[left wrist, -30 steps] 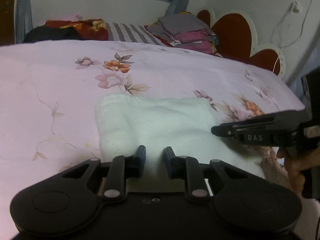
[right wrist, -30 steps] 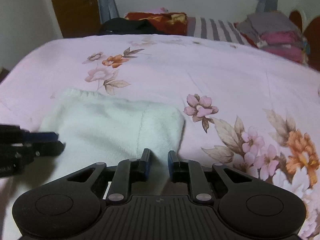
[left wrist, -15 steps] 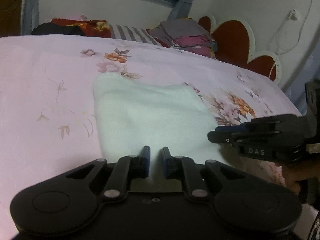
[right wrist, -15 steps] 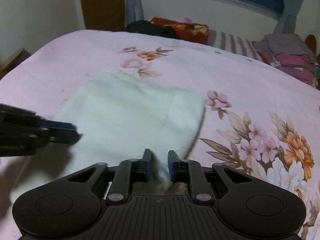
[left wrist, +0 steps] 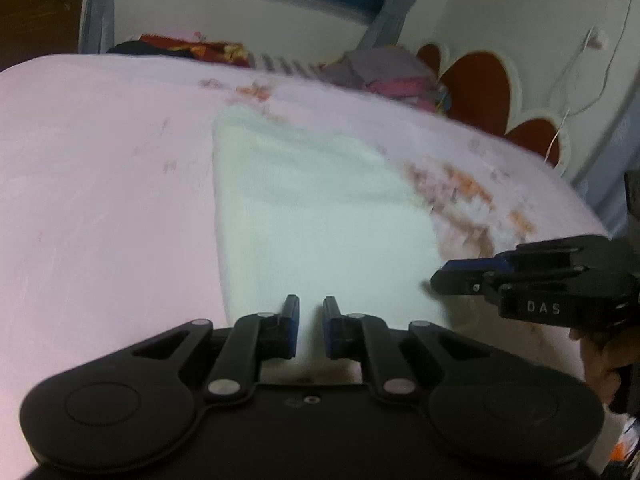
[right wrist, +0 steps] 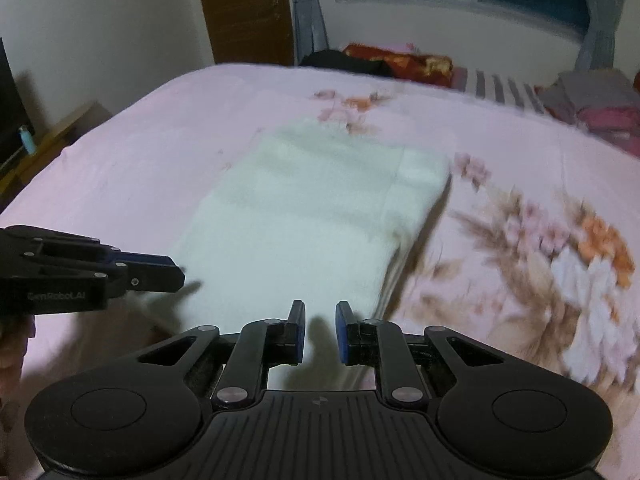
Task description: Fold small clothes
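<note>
A pale white fluffy cloth (left wrist: 320, 208) (right wrist: 312, 208) lies lengthwise on the pink floral bedsheet (left wrist: 100, 200) (right wrist: 140, 168). Its far end rests by the printed flowers. My left gripper (left wrist: 311, 304) (right wrist: 180, 272) is shut on the near edge of the cloth toward its left side, and white fabric fills the narrow gap between its blue pads. At the near right corner my right gripper (right wrist: 320, 308) (left wrist: 436, 280) is shut on the same edge. The cloth's right side shows stacked layers. Both views are motion-blurred.
A pile of folded clothes (left wrist: 384, 72) (right wrist: 600, 108) and striped and red bedding sit at the far end of the bed. A red scalloped headboard (left wrist: 476, 92) stands at the right. A low dark cabinet (right wrist: 12, 120) stands beside the bed's left side.
Both grippers have drawn back toward the near side of the bed, the cloth's near edge coming with them. The cloth now looks longer and flatter. The left jaws have narrowed a little.
</note>
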A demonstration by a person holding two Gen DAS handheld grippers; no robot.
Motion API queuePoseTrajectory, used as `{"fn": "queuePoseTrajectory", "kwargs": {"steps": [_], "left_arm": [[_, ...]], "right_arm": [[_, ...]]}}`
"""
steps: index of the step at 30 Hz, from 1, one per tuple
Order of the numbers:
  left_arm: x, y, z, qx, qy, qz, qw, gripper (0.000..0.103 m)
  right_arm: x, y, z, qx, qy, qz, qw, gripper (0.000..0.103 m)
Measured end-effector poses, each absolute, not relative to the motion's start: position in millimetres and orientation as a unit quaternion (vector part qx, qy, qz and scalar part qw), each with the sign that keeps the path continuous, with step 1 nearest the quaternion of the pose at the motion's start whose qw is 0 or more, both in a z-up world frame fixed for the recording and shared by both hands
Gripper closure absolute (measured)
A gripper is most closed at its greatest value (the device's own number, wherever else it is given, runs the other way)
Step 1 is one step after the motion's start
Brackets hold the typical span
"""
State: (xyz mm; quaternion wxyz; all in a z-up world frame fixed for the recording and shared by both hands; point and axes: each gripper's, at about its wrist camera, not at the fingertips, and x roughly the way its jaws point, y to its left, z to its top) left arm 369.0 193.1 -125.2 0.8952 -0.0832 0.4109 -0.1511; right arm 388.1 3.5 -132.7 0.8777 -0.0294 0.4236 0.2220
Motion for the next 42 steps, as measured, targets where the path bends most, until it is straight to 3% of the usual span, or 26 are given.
{"fn": "queuePoseTrajectory", "kwargs": {"steps": [3, 7, 14, 15, 17, 18, 19, 20, 21, 42], "left_arm": [[361, 191, -124, -0.077, 0.407, -0.135, 0.9, 0.093], [333, 187, -110, -0.062, 0.383, -0.108, 0.915, 0.092], [272, 168, -86, -0.059, 0.371, -0.094, 0.922, 0.092], [264, 164, -82, -0.057, 0.368, -0.091, 0.924, 0.088], [242, 155, -75, -0.046, 0.362, -0.082, 0.927, 0.069], [233, 151, -71, -0.041, 0.358, -0.072, 0.93, 0.042], [222, 147, -67, -0.034, 0.35, -0.059, 0.934, 0.005], [212, 144, -63, -0.025, 0.337, -0.043, 0.94, 0.002], [200, 141, -59, -0.015, 0.319, -0.032, 0.947, 0.0], [71, 113, 2, -0.001, 0.271, -0.033, 0.962, 0.0]], "right_arm": [[389, 1, -149, -0.061, 0.434, 0.171, 0.882, 0.086], [371, -24, -134, 0.016, 0.416, 0.157, 0.896, 0.086], [298, -40, -103, 0.05, 0.397, 0.152, 0.904, 0.086], [285, -38, -98, 0.052, 0.397, 0.152, 0.904, 0.086], [259, -38, -88, 0.057, 0.389, 0.15, 0.907, 0.086], [247, -38, -84, 0.06, 0.385, 0.146, 0.909, 0.086], [236, -38, -81, 0.061, 0.385, 0.136, 0.911, 0.071], [225, -39, -78, 0.061, 0.386, 0.121, 0.913, 0.015], [216, -40, -75, 0.06, 0.38, 0.102, 0.917, 0.001], [72, -42, -7, 0.045, 0.304, 0.068, 0.949, 0.0]]}}
